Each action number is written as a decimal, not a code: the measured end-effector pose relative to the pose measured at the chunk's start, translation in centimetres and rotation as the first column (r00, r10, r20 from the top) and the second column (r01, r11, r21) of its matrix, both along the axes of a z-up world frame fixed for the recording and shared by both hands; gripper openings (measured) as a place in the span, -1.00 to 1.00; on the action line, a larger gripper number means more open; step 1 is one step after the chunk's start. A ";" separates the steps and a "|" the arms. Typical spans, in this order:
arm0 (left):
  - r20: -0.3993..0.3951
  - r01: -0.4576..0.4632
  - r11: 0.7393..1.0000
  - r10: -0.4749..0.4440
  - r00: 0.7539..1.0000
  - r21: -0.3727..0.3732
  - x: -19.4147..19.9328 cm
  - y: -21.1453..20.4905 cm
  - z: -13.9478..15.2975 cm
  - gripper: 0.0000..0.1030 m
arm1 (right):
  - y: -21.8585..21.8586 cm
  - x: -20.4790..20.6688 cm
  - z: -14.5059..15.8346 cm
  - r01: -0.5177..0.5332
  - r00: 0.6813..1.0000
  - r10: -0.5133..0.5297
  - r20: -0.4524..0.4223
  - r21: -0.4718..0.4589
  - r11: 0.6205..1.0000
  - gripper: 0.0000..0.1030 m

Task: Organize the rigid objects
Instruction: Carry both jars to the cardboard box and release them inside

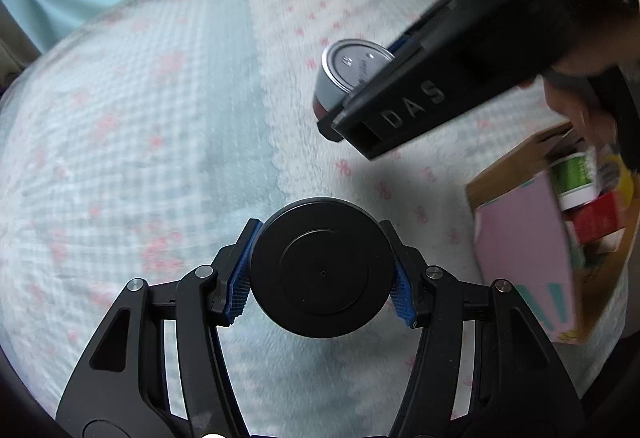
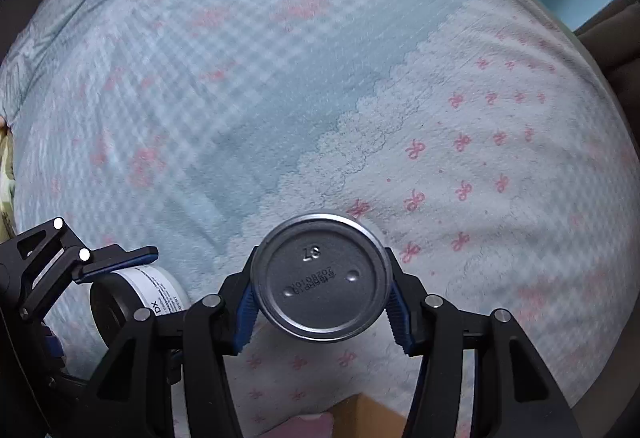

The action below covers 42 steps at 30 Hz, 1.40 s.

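From my left wrist camera, my left gripper (image 1: 323,270) clamps a black-lidded jar (image 1: 322,268) over the bed blanket (image 1: 160,141); far right, my right gripper (image 1: 340,117) carries a silver can (image 1: 352,71), and a cardboard box (image 1: 516,165) of items sits at the right edge. From my right wrist camera, my right gripper (image 2: 322,292) grips the can (image 2: 322,278) by its sides, with the jar (image 2: 136,298) at near left.

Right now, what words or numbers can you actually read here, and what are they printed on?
"DAS": side of the right gripper.
"S7", mirrored: base of the metal can.
Stamped code beneath it: too small to read surely.
"Dx": label of the black-lidded jar; the rest is too small.
Green-labelled jar in the cardboard box: blurred.
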<state>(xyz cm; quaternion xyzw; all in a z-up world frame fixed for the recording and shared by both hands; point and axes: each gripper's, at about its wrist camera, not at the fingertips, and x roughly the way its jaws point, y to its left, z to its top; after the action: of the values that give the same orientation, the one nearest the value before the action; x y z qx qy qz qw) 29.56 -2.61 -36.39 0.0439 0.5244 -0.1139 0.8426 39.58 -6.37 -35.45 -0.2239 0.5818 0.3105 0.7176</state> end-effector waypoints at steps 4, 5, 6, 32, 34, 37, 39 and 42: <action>0.028 -0.004 1.000 0.004 1.000 -0.011 -1.2 -0.1 3.3 0.04 | -1.5 -1.9 3.3 0.042 0.999 -0.043 0.010 0.040 0.998 -0.03; 0.033 -0.003 1.000 0.003 0.999 -0.015 -1.6 -0.2 4.2 0.04 | -2.1 -2.7 4.6 0.060 0.998 -0.061 0.013 0.055 0.997 -0.03; 0.035 -0.002 1.000 0.003 0.999 -0.027 -2.0 -0.5 5.1 0.04 | -3.2 -2.9 5.2 0.071 0.997 -0.072 0.010 0.061 0.996 -0.03; -0.025 0.096 0.990 -0.099 0.995 -0.105 -8.9 -16.1 12.3 0.04 | -30.2 -16.3 11.7 0.379 0.924 -0.382 0.028 0.074 0.922 -0.03; -0.052 0.086 0.990 -0.092 0.994 -0.111 -8.9 -17.2 11.6 0.04 | -31.8 -16.5 10.9 0.392 0.919 -0.394 0.019 0.066 0.917 -0.03; -0.089 0.064 0.992 -0.074 0.993 -0.113 -8.6 -18.5 10.2 0.04 | -34.5 -16.6 9.4 0.418 0.908 -0.419 -0.003 0.060 0.906 -0.03; -0.106 0.054 0.993 -0.066 0.992 -0.106 -8.1 -19.3 9.4 0.04 | -36.0 -16.5 8.6 0.433 0.901 -0.433 -0.014 0.059 0.900 -0.03; -0.123 0.045 0.995 -0.056 0.991 -0.087 -7.0 -20.1 8.3 0.04 | -37.7 -16.0 7.2 0.448 0.894 -0.447 -0.026 0.058 0.892 -0.03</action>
<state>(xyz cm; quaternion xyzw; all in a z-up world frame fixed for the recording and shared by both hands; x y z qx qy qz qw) 22.57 -22.68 -28.09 0.0143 0.5697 -0.1597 0.8061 23.55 -44.11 -28.22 -0.0597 0.6120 0.1563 0.7730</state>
